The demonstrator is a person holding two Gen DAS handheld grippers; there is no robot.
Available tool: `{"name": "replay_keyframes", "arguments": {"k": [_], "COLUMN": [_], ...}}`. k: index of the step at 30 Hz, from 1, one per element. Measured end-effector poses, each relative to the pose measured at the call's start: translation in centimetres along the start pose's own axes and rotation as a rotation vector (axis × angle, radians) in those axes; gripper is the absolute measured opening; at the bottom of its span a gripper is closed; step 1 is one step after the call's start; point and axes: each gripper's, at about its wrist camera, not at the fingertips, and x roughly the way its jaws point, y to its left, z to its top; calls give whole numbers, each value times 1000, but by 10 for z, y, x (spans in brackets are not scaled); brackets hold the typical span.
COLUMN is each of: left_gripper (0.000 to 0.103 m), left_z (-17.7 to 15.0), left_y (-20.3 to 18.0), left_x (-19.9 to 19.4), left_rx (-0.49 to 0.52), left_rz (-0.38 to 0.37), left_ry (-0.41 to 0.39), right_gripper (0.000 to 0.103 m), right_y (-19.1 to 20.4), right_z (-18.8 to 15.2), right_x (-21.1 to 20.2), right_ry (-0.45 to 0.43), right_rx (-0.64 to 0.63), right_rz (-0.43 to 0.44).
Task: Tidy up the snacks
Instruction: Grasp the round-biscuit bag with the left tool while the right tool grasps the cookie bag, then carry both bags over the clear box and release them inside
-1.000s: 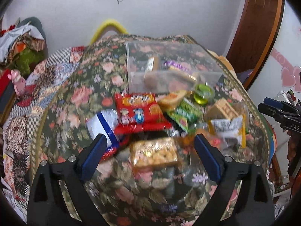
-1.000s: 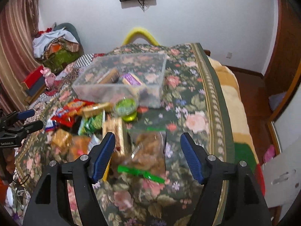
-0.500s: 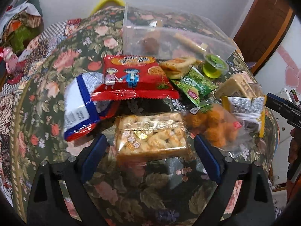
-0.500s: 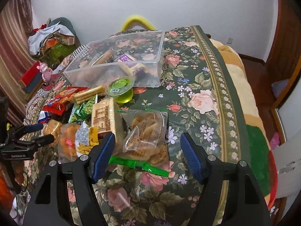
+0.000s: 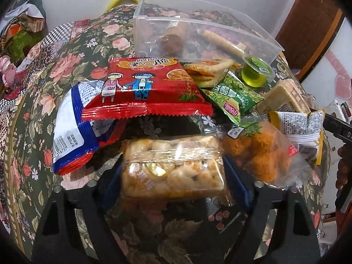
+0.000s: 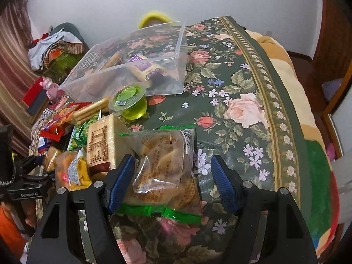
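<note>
Left wrist view: your left tongs (image 5: 173,176) are closing in on the clear pack of pale puffed snacks (image 5: 173,167), which is lying on the floral bedspread (image 5: 66,70). A second ago they were hanging wide, back from it; now the blue pads are sitting at both of its ends, though I cannot tell if they are pressing yet. The clear bin (image 5: 198,28) is standing behind the pile.

Right wrist view: your right tongs (image 6: 173,182) are standing apart around the green-edged cookie bag (image 6: 162,165), having dropped closer; the left pad is touching it, the right one is clear.
</note>
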Motion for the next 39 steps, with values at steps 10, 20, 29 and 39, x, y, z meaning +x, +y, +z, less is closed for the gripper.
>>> {"name": "replay_keyframes", "arguments": {"k": [10,20,29,39], "left_gripper": [74,74,74,74], "left_z": [-6,4,36,86], "left_y": [-6,-18,-26,-36], "left_x": [-18,-63,-95,-97], "left_rx": [29,55,62,93], "left_rz": [-6,-14,-20,-28], "left_ry": [-25,-125,-227,-286], "right_gripper": [42,42,42,42], "right_y": [7,6,22,40], "right_z": [-3,5,30,60], "right_x": [-4,-30,-57,-56], "right_ry": [-13,-78,-181,-257], "right_rx": [-31,-30,-67,-106], "right_rz": [-5,-14,7,39]}}
